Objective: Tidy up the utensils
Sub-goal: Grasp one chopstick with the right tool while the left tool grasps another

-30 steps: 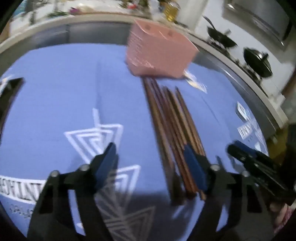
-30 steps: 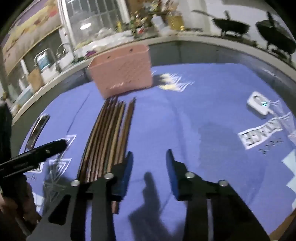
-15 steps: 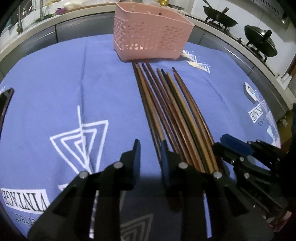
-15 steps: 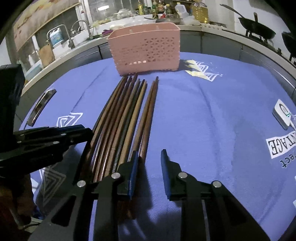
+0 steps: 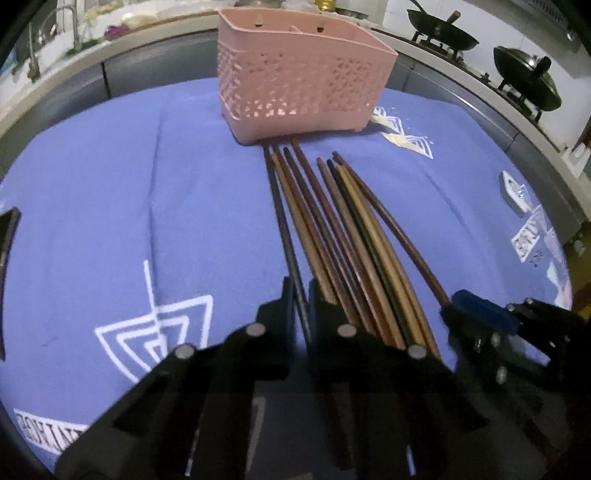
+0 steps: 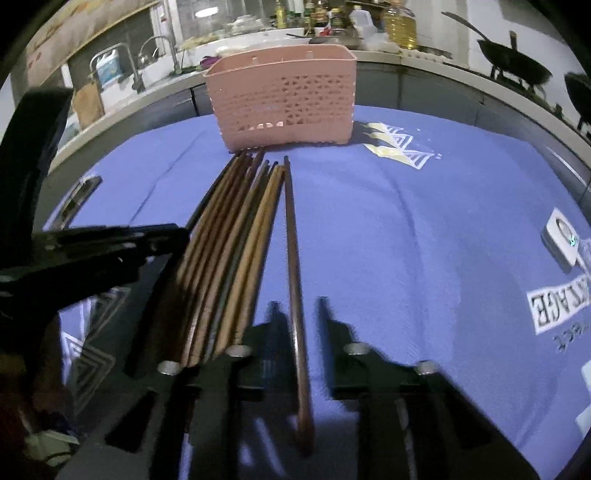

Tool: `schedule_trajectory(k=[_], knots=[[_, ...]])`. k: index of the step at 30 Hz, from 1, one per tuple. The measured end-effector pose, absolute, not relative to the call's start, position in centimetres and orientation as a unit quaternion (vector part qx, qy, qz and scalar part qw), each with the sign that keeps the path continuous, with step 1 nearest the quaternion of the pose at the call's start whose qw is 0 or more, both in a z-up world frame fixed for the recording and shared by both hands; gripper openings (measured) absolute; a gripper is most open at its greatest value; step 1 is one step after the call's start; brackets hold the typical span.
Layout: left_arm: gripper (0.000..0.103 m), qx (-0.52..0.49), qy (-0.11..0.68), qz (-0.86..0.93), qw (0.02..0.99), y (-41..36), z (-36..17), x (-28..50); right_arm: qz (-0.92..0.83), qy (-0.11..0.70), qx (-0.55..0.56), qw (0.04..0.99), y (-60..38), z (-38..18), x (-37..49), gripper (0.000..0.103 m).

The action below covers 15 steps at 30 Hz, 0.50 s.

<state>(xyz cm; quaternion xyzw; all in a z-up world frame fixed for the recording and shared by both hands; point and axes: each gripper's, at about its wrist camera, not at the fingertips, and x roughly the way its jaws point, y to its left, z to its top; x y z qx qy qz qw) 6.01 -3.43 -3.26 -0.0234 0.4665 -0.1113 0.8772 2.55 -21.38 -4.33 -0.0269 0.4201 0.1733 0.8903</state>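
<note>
Several wooden chopsticks (image 5: 351, 229) lie side by side on a blue cloth (image 5: 92, 184), their far tips at a pink perforated basket (image 5: 303, 77). My left gripper (image 5: 302, 291) is closing its jaws onto the near end of the leftmost, dark chopstick (image 5: 282, 221), pads against it. In the right wrist view, my right gripper (image 6: 299, 310) is closing around the rightmost brown chopstick (image 6: 291, 229), which lies a little apart from the bundle (image 6: 236, 229). The basket (image 6: 280, 103) stands beyond. Each gripper shows in the other's view: the right gripper (image 5: 448, 314) and the left gripper (image 6: 184, 232).
A small white device (image 6: 561, 240) lies on the cloth at the right. Two dark woks (image 5: 443, 35) (image 5: 528, 81) sit on a stove behind the counter edge. A sink tap (image 6: 155, 48) and bottles (image 6: 400, 22) stand at the back.
Both grippers have come down onto the near ends of the chopsticks and their jaws have narrowed. The rightmost chopstick now lies apart from the bundle.
</note>
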Motion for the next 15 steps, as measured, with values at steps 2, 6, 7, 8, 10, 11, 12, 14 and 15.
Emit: schedule_trajectory(k=[2, 6, 7, 8, 10, 11, 12, 14, 15], knots=[[0.006, -0.027, 0.472, -0.118, 0.873, -2.5, -3.2, 5.4, 0.16, 0.432, -0.019, 0.888, -23.0, -4.2, 2.8, 0.008], [0.006, -0.022, 0.486, -0.132, 0.864, -0.8, -3.1, 4.0, 0.165, 0.456, -0.019, 0.874, -24.6, -3.9, 3.2, 0.008], [0.006, -0.022, 0.49, -0.134, 0.861, -0.8, -3.1, 4.2, 0.168, 0.46, -0.02, 0.872, -24.6, -3.9, 3.6, 0.008], [0.006, -0.022, 0.493, -0.132, 0.86, -0.9, -3.1, 4.7, 0.173, 0.462, -0.023, 0.869, -24.1, -3.6, 4.4, 0.008], [0.006, -0.006, 0.496, -0.129, 0.858, -1.5, -2.9, 5.9, 0.188, 0.464, -0.023, 0.865, -23.1, -3.0, 6.3, 0.008], [0.006, 0.008, 0.496, -0.128, 0.859, -1.9, -2.8, 6.9, 0.187, 0.461, -0.028, 0.867, -22.6, -2.7, 7.1, 0.009], [0.006, 0.014, 0.496, -0.128, 0.859, -2.2, -2.8, 7.9, 0.185, 0.46, -0.035, 0.867, -22.1, -2.5, 8.0, 0.009], [0.006, 0.018, 0.496, -0.13, 0.859, -2.7, -2.7, 9.9, 0.192, 0.473, -0.046, 0.859, -20.9, -2.5, 10.8, 0.009], [0.006, 0.021, 0.496, -0.131, 0.858, -2.8, -2.6, 10.8, 0.193, 0.481, -0.046, 0.854, -20.5, -2.7, 11.8, 0.009]])
